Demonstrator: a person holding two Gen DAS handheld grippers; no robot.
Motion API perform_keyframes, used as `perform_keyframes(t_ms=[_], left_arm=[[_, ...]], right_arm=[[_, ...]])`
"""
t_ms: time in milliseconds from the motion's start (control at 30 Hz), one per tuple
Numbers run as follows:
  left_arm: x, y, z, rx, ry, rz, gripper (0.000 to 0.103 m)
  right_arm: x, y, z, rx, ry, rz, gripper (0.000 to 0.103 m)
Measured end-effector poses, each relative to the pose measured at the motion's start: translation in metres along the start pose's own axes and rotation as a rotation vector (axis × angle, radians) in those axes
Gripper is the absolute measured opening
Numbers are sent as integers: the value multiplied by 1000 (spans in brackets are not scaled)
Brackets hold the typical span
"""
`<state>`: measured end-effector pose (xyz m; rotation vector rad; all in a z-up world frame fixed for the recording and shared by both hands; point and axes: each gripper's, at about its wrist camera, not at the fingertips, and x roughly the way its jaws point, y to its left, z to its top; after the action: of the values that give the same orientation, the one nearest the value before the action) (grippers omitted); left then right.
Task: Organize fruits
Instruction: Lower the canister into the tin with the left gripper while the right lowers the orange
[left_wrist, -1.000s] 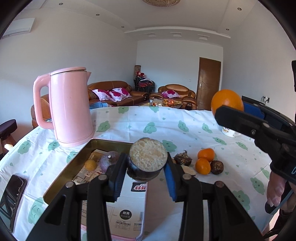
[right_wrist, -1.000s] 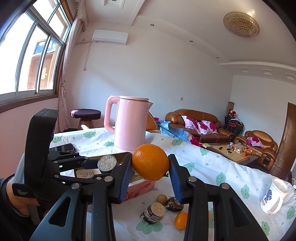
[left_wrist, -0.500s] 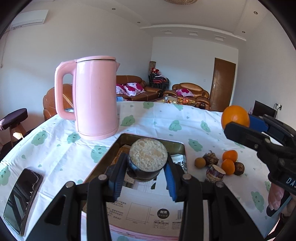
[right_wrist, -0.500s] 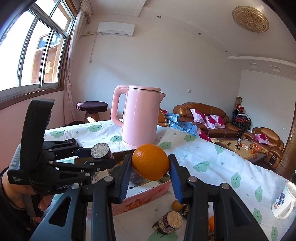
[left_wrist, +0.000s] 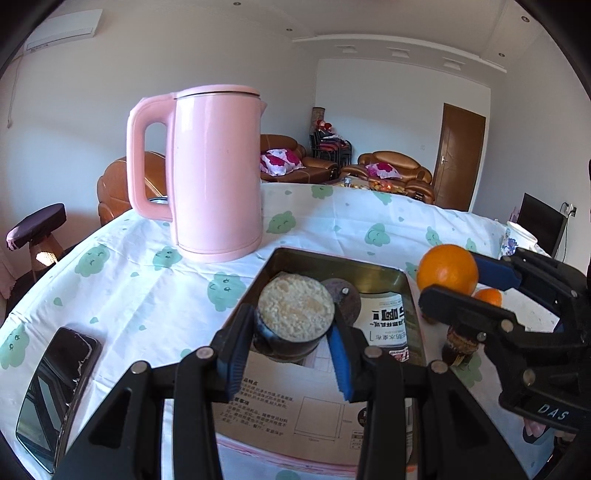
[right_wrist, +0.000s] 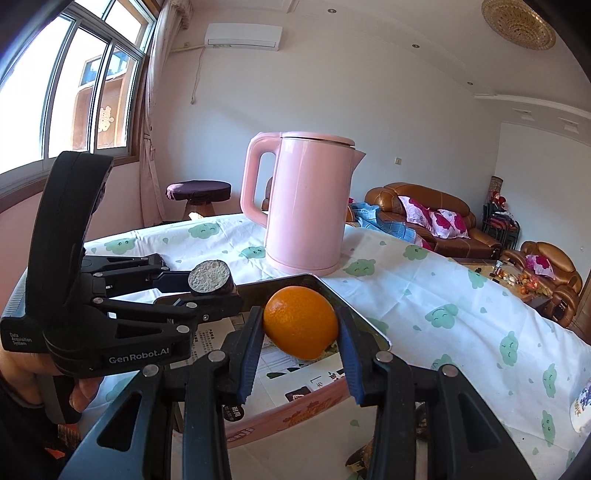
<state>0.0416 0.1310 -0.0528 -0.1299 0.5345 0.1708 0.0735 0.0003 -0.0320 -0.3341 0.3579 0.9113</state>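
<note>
The left wrist view alone shows 1 phone (left_wrist: 55, 391) on the tablecloth (left_wrist: 122, 291), left of the box (left_wrist: 373, 266), plus 1 small orange (left_wrist: 488, 296) right of it. The right wrist view alone shows 1 window (right_wrist: 70, 88). Both views show 1 pink kettle (left_wrist: 214, 173) behind the box. The left gripper (left_wrist: 293, 350) clamps 1 cut dark fruit (left_wrist: 295, 314) between its fingers, above the box. The right gripper (right_wrist: 301, 349) clamps 1 orange (right_wrist: 301, 323) between its fingers, over the box's right rim.
</note>
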Motion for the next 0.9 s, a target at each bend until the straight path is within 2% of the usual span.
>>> perform_keyframes(t_ms=[700, 900], left_arm=[[15, 10, -3, 3, 67, 22, 41], [20, 9, -3, 13, 98, 20, 41]], right_arm=[[32, 14, -13, -8, 92, 29, 41], [47, 7, -15, 25, 167, 20, 41]])
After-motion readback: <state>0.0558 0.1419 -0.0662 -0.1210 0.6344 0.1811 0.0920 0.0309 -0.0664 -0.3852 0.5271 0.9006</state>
